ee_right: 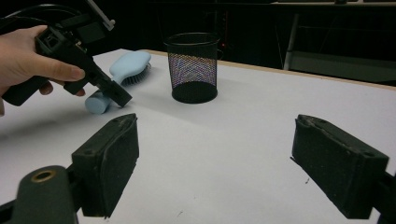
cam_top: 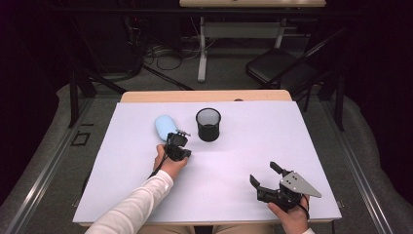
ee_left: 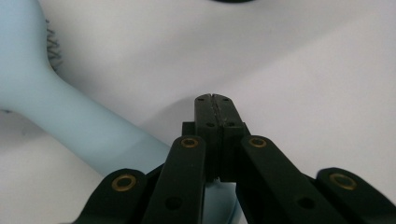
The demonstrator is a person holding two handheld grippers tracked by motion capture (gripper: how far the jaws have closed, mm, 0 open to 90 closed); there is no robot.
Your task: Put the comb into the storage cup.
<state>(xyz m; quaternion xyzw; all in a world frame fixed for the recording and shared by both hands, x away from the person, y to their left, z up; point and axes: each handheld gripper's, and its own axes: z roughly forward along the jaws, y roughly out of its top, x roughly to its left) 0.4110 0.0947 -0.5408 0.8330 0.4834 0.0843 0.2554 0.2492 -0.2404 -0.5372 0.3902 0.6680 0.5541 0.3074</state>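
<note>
While the left claw (ee_left: 212, 98) sits closed beside the hairbrush (ee_left: 70, 121), its bristles visible; the right claw (cam_top: 263, 174) gapes empty.

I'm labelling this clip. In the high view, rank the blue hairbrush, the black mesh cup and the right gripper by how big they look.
1. right gripper, though it sits nearest the camera, which inflates it.
2. and 3. mesh cup and blue hairbrush look alike; the left gripper covers the brush's handle, so I won't rank them.
</note>
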